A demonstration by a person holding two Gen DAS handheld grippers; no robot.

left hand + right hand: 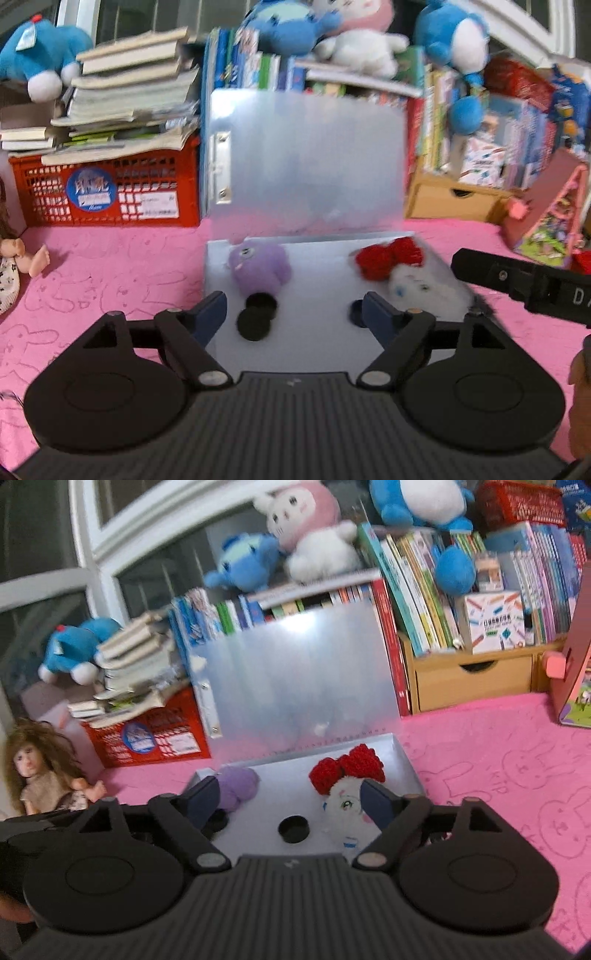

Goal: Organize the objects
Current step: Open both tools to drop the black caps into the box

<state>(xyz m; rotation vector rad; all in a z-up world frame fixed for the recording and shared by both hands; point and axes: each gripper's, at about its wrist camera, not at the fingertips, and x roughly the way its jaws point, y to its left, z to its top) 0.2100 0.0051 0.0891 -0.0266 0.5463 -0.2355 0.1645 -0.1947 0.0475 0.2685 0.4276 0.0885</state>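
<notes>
Box [317, 332] of pale translucent plastic sits on the pink cloth [110, 266] in the middle of both views, its lid [310, 162] standing upright at the back against the row of books [424, 620]. In my left wrist view my left gripper [295, 314] is spread wide, nothing between its fingers, and the box floor lies just ahead of the tips. The purple plush [258, 266] rests in the box above and between the fingers, toward the left one, with two black caps [256, 317] touching each other just below it. The white doll with a red bow [406, 273] lies at the right of the box, above my right-hand fingertip. In my right wrist view my right gripper [291, 797] is also spread and empty; the bow doll [347, 786] sits just beside its right finger, the purple plush [236, 786] by its left finger, and one black cap [293, 829] lies between them, low in the gap.
</notes>
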